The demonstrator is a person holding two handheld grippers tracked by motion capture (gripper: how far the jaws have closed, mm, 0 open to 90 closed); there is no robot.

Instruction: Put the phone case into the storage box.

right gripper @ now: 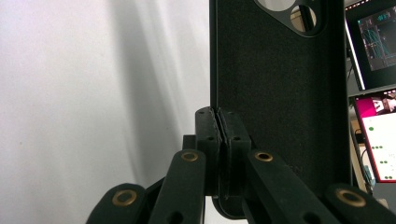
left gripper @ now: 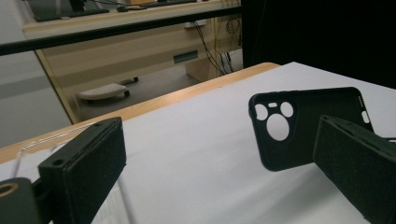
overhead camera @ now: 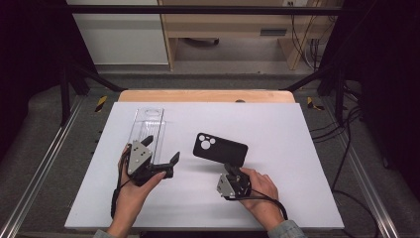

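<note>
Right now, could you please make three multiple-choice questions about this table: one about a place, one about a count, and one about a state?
1. Where does the clear plastic tray lie?
A. Beyond the left gripper
B. Under the phone case
C. On the floor

2. How many round holes does the black phone case have in its camera corner?
A. One
B. Three
C. Five

3. How do the right gripper jaws stand?
A. Wide open
B. Shut on the case edge
C. Shut on nothing

Answers:
1 A, the high view shows it past that gripper.
2 B, the left gripper view shows three.
3 B, the pads pinch the edge.
</note>
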